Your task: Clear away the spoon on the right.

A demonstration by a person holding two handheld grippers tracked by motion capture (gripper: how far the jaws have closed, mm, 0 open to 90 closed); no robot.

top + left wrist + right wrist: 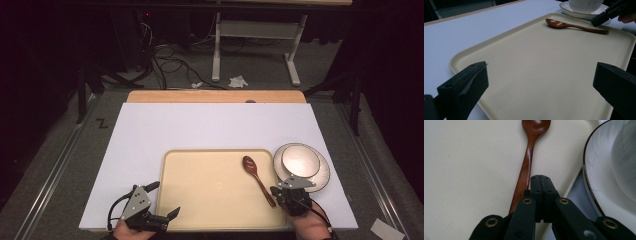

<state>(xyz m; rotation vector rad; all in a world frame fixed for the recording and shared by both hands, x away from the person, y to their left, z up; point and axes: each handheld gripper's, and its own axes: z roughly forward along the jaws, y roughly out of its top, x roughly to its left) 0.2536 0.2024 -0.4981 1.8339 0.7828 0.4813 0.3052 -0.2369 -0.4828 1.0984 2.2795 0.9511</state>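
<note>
While the wooden spoon (258, 179) lies diagonally on the beige tray (200, 200), bowl end toward the far side, the right tongs (540, 178) sit pressed together w/ nothing between them, just beside the handle's near end. The left tongs (170, 214) are spread wide over the tray's near-left corner, holding nothing. A white bowl (300, 161) on a saucer (324, 175) stands on the counter (150, 135), just right of the tray.
</note>
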